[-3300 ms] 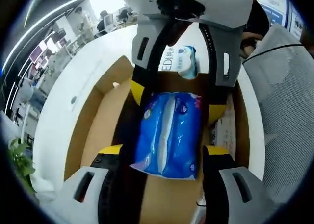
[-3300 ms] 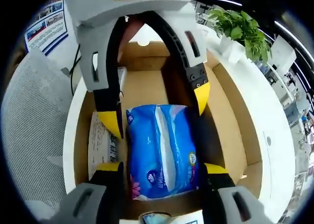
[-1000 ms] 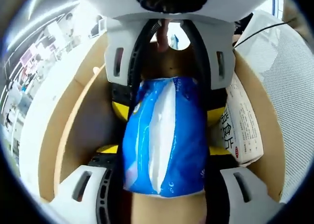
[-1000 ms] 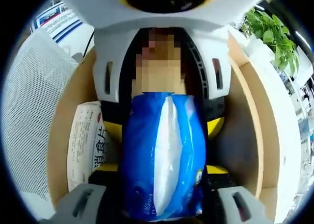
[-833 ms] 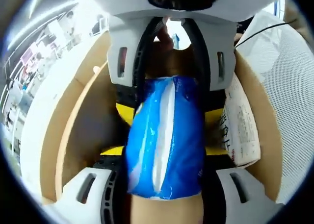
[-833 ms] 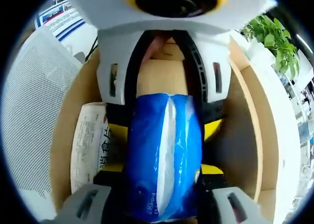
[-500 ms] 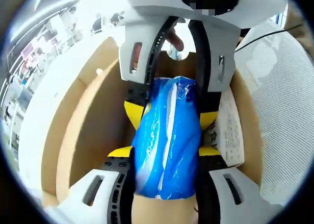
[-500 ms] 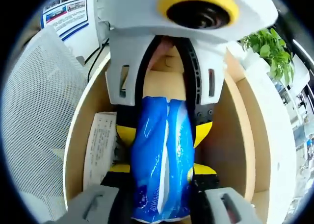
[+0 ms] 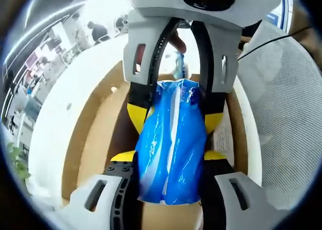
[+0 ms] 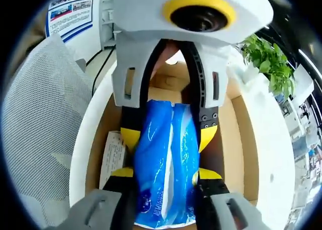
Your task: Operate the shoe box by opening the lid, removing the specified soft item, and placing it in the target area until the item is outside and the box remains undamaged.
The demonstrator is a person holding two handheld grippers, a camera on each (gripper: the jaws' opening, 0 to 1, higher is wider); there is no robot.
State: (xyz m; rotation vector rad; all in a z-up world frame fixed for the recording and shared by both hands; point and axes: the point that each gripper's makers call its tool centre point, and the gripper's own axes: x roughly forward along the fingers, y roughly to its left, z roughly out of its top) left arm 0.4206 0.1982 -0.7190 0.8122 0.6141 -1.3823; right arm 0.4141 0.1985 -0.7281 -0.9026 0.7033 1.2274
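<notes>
In the left gripper view, the left tongs (image 9: 170,157) come up from the bottom of the frame and squeeze the near end of a blue soft pack (image 9: 171,144). The pack sits in the middle of the frame, between the yellow tips. The right tongs (image 9: 171,114) reach down from the top of the frame and squeeze the far end of the same pack. So both tongs are clenched on the blue soft pack, one at each end.

The pack is above the open shoe box (image 9: 95,134). The brown inside of the box is at the left and lower part of the frame. A white paper packet (image 9: 225,139) with print on it lies in the box, just to the right of the pack. The box sits on a white surface (image 9: 55,124). A grey mesh chair (image 9: 287,114) is at the right side of the frame.

In the right gripper view, the right tongs (image 10: 165,172) come up from the bottom and the left tongs (image 10: 168,132) come down from the top. The blue soft pack (image 10: 166,164) is in the middle, held between them. The shoe box (image 10: 236,139) is under it. The white paper packet (image 10: 114,157) is at the left of the pack. The grey mesh chair (image 10: 45,124) is on the left. A green plant (image 10: 266,64) is at the upper right. A poster (image 10: 70,13) is at the upper left.
</notes>
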